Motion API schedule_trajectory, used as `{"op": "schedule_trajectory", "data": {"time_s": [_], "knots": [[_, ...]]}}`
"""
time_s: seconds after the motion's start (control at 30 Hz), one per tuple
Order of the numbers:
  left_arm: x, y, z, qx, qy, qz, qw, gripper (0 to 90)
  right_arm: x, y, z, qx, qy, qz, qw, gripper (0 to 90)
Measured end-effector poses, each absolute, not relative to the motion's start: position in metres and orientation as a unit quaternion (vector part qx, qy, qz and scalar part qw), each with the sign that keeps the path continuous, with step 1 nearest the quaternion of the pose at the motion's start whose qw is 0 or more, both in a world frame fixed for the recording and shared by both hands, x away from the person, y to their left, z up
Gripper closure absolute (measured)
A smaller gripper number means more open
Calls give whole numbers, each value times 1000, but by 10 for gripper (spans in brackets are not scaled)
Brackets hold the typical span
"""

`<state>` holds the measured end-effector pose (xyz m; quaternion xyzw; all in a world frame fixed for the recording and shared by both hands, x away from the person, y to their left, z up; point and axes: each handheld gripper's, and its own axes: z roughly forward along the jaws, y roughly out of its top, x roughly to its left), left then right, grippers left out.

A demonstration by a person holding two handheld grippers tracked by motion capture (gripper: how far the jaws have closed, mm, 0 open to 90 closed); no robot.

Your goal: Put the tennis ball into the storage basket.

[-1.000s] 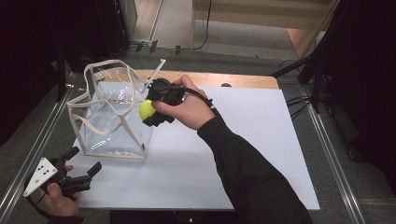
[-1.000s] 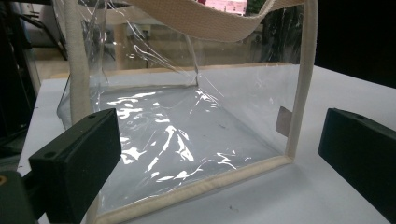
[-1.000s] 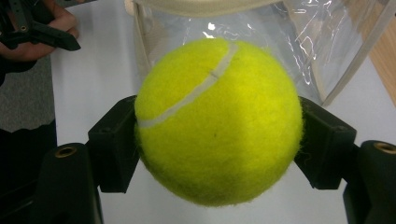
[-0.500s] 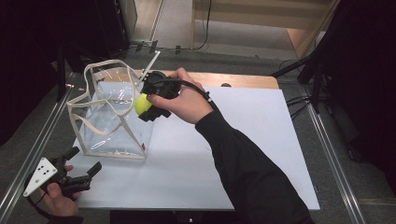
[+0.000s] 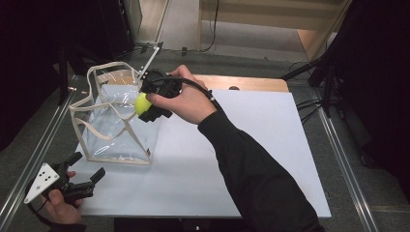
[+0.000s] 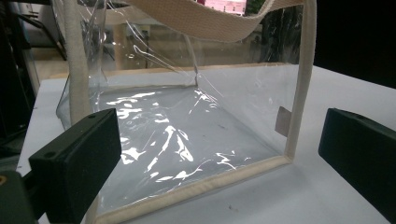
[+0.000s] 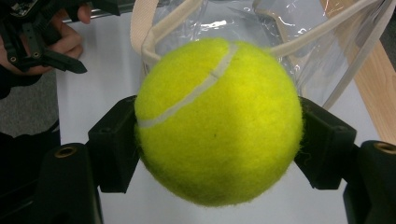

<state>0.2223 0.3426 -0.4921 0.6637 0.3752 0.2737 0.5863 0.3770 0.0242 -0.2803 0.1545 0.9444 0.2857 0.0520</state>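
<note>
A yellow tennis ball [image 5: 141, 103] [image 7: 217, 121] is clamped between the jaws of my right gripper [image 5: 145, 104] [image 7: 217, 135], held at the top right edge of a clear plastic tote bag [image 5: 112, 123] [image 7: 280, 28] with cream webbing trim and handles. The bag stands upright with its mouth open on the white table top [image 5: 232, 145]. My left gripper [image 5: 87, 180] [image 6: 219, 154] rests open at the table's near left corner, jaws wide apart and pointed at the bag [image 6: 187, 135], holding nothing.
A wooden strip [image 5: 241, 83] runs along the table's far edge. Metal rails [image 5: 343, 159] flank the table on both sides. A thin rod [image 5: 150, 59] slants up behind the bag. The table's right half is bare white surface.
My right gripper has carried the ball leftward, from beside the bag to its upper right edge. The left gripper has stayed where it was.
</note>
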Motion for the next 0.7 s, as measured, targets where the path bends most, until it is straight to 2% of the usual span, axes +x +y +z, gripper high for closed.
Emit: {"op": "schedule_trajectory", "data": {"time_s": [0.7], "knots": [[222, 343, -492, 661, 376, 273, 590, 0, 386, 47, -267, 147, 946, 284, 58, 242]]}}
